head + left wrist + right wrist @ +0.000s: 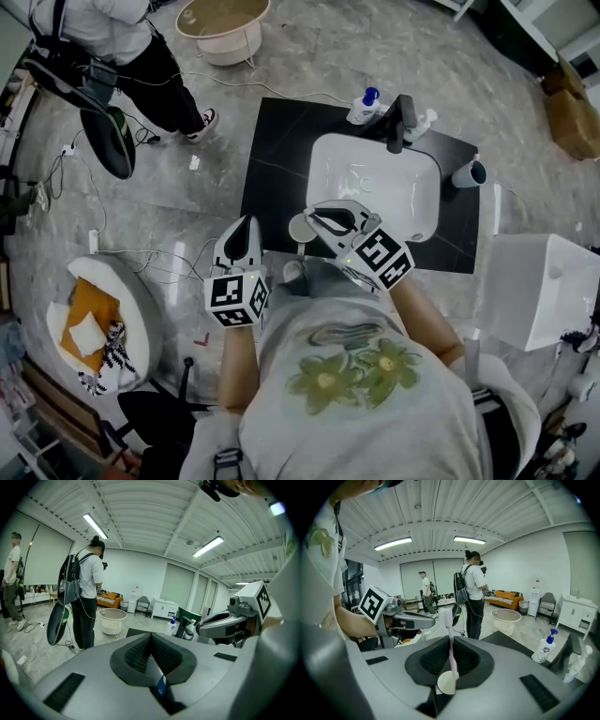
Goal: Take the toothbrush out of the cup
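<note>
Right fingers [434,658] pinching pink toothbrush [450,637] (upright), cup [446,681] below

No word or number can be read. The label on the soap bottle [544,648], right of the right gripper [451,641], is too small.

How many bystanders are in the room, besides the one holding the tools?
2. A person with a backpack stands beside the round tub. A second person stands farther back, toward the far wall. Others may be outside the views.
</note>
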The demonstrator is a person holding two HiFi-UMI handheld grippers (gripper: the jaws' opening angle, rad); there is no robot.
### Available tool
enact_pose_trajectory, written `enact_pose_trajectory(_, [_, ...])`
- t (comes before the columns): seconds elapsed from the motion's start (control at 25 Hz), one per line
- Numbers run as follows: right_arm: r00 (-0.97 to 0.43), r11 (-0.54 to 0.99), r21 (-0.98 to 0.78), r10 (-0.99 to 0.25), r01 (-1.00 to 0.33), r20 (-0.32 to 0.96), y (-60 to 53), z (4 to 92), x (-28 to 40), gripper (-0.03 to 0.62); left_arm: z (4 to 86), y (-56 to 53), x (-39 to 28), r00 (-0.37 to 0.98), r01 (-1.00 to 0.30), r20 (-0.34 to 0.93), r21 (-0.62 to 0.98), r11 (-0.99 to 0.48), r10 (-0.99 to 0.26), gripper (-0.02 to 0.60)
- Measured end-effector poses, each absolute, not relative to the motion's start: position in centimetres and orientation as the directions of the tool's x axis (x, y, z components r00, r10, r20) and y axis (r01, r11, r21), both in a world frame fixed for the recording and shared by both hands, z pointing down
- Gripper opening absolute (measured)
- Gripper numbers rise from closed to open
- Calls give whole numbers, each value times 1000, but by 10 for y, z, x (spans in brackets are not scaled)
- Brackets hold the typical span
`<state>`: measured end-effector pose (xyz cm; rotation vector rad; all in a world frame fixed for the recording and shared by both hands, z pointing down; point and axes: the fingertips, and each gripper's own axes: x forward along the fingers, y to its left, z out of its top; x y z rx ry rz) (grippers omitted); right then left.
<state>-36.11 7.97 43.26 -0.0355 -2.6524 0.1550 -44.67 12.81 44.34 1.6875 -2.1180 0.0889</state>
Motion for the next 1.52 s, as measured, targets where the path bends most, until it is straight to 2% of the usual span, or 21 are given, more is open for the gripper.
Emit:
enact_pose_trajectory(0.36, [-890,995,-101,38,-9,454,47,421,-372,54,440,121,-453,-194,-935,369,211,285,-909,18])
enact_pose_trajectory(0.64, [-847,988,-149,38,-48,530,26,443,-395,54,444,121,-463,-210,-927,385,215,308,-899,18])
enact_pose_trajectory(1.08, [-725,949,-299,136,-101,675,4,525,-440,54,465,121,-487,-237,-905,422,231,356,-875,18])
enact_pose_trajectory(1.52, [-642,885,-435,239,-165,728,-22,595,-485,54,494,108,-516,-260,-882,471,241,406,-843,18])
